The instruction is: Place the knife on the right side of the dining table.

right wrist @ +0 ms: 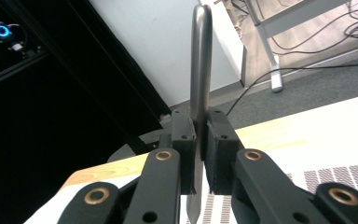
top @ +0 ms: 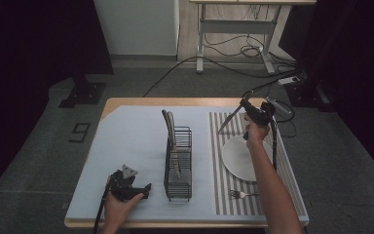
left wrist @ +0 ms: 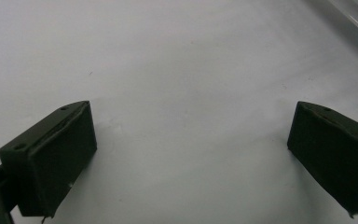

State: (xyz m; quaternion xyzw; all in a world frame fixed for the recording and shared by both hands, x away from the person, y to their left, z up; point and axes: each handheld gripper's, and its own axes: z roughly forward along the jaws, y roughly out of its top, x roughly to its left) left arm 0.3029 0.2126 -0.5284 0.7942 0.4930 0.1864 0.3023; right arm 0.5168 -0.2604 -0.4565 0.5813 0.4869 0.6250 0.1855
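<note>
My right gripper point(top: 246, 108) hangs above the far end of the striped placemat point(top: 220, 187), shut on a metal table knife point(top: 229, 122) that slants down to the left. In the right gripper view the jaws point(right wrist: 199, 128) pinch the knife point(right wrist: 200, 56) at its middle, with the rounded handle standing up past them. A white plate point(top: 238, 158) lies on the placemat with a fork point(top: 241, 194) in front of it. My left gripper point(top: 145, 189) rests on the pale mat at the front left. It is open point(left wrist: 193, 116), with nothing between its fingers point(left wrist: 51, 154).
A black wire rack point(top: 179, 183) stands in the middle of the pale blue mat point(top: 131, 141), with a few utensil handles sticking up from it. Beyond the table are a desk frame, floor cables and dark curtains.
</note>
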